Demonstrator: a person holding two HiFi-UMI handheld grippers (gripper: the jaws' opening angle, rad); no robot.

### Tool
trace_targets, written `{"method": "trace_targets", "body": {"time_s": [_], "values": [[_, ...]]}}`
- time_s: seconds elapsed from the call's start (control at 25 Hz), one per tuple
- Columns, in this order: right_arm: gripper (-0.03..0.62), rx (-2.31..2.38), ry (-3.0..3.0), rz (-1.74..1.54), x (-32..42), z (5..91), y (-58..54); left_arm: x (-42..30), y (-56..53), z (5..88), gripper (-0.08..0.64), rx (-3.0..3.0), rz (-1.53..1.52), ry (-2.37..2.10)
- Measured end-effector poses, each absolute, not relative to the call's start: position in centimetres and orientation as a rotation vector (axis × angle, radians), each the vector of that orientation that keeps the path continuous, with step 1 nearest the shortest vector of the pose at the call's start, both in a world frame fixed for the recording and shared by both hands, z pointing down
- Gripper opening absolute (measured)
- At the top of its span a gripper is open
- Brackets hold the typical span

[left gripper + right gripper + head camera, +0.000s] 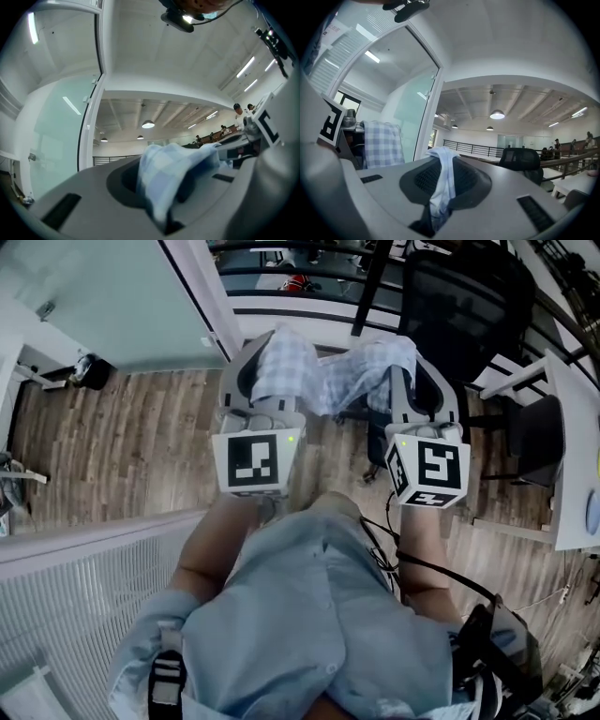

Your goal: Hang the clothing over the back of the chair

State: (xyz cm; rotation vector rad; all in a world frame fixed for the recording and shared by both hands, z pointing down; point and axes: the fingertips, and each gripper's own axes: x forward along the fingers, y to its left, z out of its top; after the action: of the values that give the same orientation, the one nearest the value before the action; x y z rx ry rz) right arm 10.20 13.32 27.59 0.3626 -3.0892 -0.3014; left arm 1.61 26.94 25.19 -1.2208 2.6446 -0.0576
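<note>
A light blue-and-white checked garment (330, 371) stretches between my two grippers at the top middle of the head view. My left gripper (265, 371) is shut on one end of it; in the left gripper view the cloth (171, 180) bunches out of the closed jaws. My right gripper (405, 381) is shut on the other end, and a white fold of the cloth (440, 187) stands up between its jaws. A black mesh office chair (459, 306) stands just beyond the right gripper; the same chair (521, 161) shows ahead in the right gripper view.
A frosted glass door (103, 296) with a white frame fills the upper left. A white desk edge (570, 456) runs down the right side. A white slatted panel (66, 615) lies at lower left. A railing (281, 282) crosses the top. Wood floor (122, 446) spreads underneath.
</note>
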Motion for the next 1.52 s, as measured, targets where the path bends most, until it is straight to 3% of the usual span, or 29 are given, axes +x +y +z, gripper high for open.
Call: {"method": "trace_targets", "body": {"time_s": [0.36, 1.0, 1.52], "values": [[0.052, 0.47, -3.053, -0.29, 5.6, 28.8, 8.8, -3.9, 21.7, 27.5, 0.029, -1.34, -0.06, 2.626], [0.052, 0.67, -2.99, -0.265, -7.6, 28.5, -4.1, -19.8, 6.4, 26.5, 0.029, -1.541, -0.02, 2.527], [0.052, 0.914, -2.951, -0.325, -8.0, 24.9, -11.1, -21.7, -3.2, 22.5, 0.029, -1.713, 0.046, 2.334]]}}
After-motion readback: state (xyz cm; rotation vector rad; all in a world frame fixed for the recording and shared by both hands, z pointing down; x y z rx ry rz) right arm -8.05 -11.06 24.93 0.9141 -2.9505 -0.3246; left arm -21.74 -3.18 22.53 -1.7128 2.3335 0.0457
